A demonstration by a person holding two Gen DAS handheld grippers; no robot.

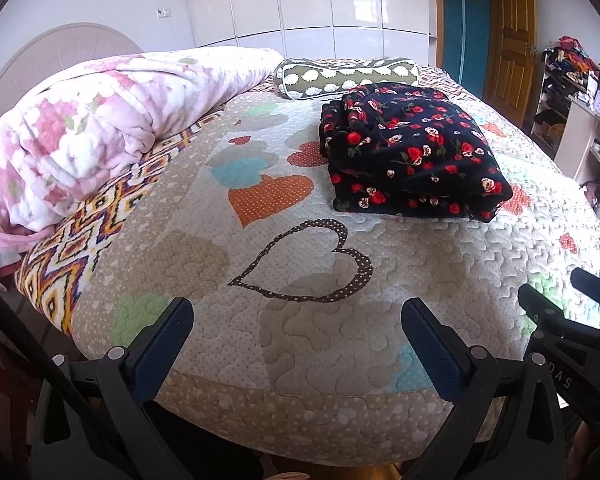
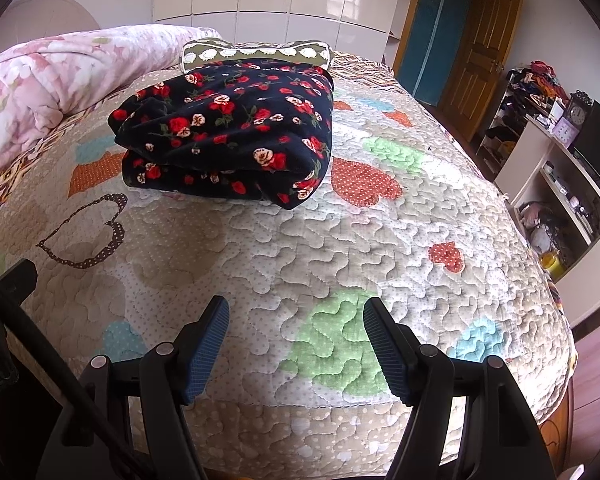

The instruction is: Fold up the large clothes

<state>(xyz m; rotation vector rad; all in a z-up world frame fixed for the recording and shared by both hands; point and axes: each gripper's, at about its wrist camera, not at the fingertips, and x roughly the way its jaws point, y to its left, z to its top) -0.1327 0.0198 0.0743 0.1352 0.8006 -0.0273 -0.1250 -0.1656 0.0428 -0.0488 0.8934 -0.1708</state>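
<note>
A black garment with red and white roses (image 1: 412, 152) lies folded in a thick stack on the quilted bed (image 1: 300, 340), toward the far side. It also shows in the right wrist view (image 2: 232, 132), upper left of centre. My left gripper (image 1: 298, 312) is open and empty, held over the near edge of the bed, well short of the garment. My right gripper (image 2: 296, 312) is open and empty too, over the near edge of the bed (image 2: 420, 216), also apart from the garment. The right gripper's body shows at the right edge of the left wrist view (image 1: 560, 328).
A rolled pink floral blanket (image 1: 92, 128) lies along the left side of the bed. A green patterned bolster pillow (image 1: 340, 76) sits behind the garment. White wardrobes (image 1: 300, 0) and a wooden door (image 1: 512, 28) stand behind; cluttered shelves (image 2: 560, 184) stand to the right.
</note>
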